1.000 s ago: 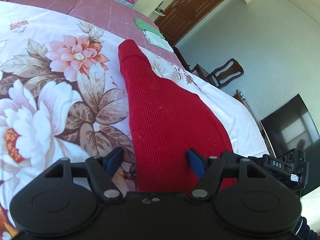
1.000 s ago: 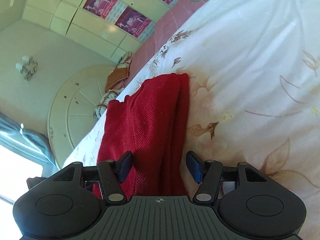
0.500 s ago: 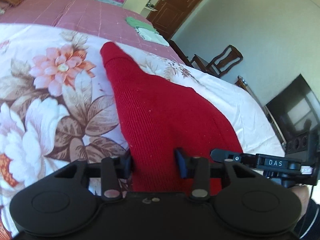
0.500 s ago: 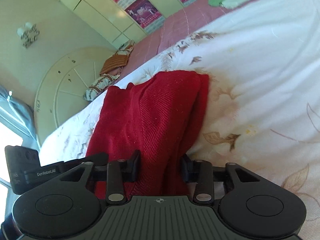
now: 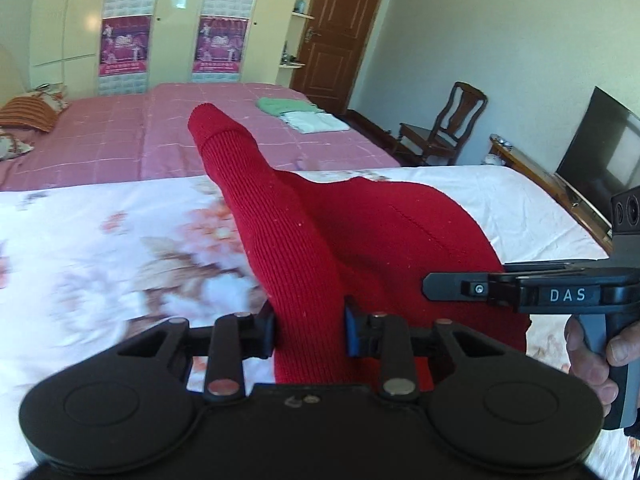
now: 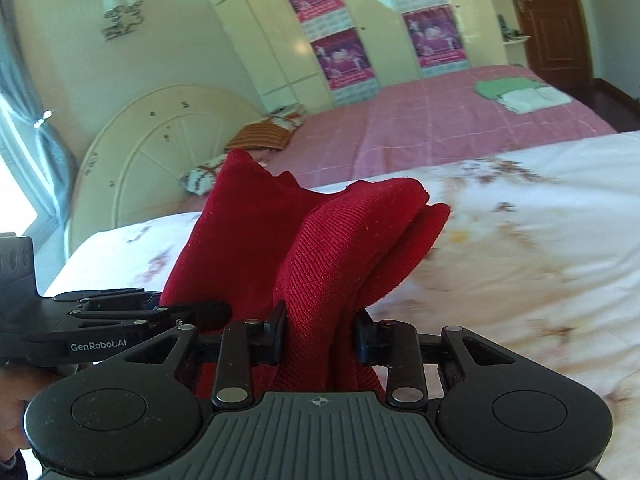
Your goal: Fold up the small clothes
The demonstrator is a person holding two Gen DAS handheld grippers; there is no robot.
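A red knit garment [image 5: 320, 240] hangs lifted above the floral bedsheet [image 5: 100, 248]. My left gripper [image 5: 310, 330] is shut on one lower edge of it, a sleeve stretching away in front. My right gripper [image 6: 320, 334] is shut on bunched folds of the same red garment [image 6: 320, 248]. The right gripper also shows at the right of the left wrist view [image 5: 520, 292]. The left gripper shows at the left of the right wrist view [image 6: 120, 316]. The two grippers are side by side, close together.
Beyond the floral sheet lies a pink bedspread [image 5: 160, 132] with folded green and white clothes [image 5: 304, 114] on it. A wooden chair [image 5: 444, 124] and a television [image 5: 600, 156] stand at the right. A cream headboard [image 6: 160, 152] and pillows [image 6: 260, 136] are at the left.
Both grippers closed on the red garment and lifted it off the sheet. The views tilted up from the bed toward the room.
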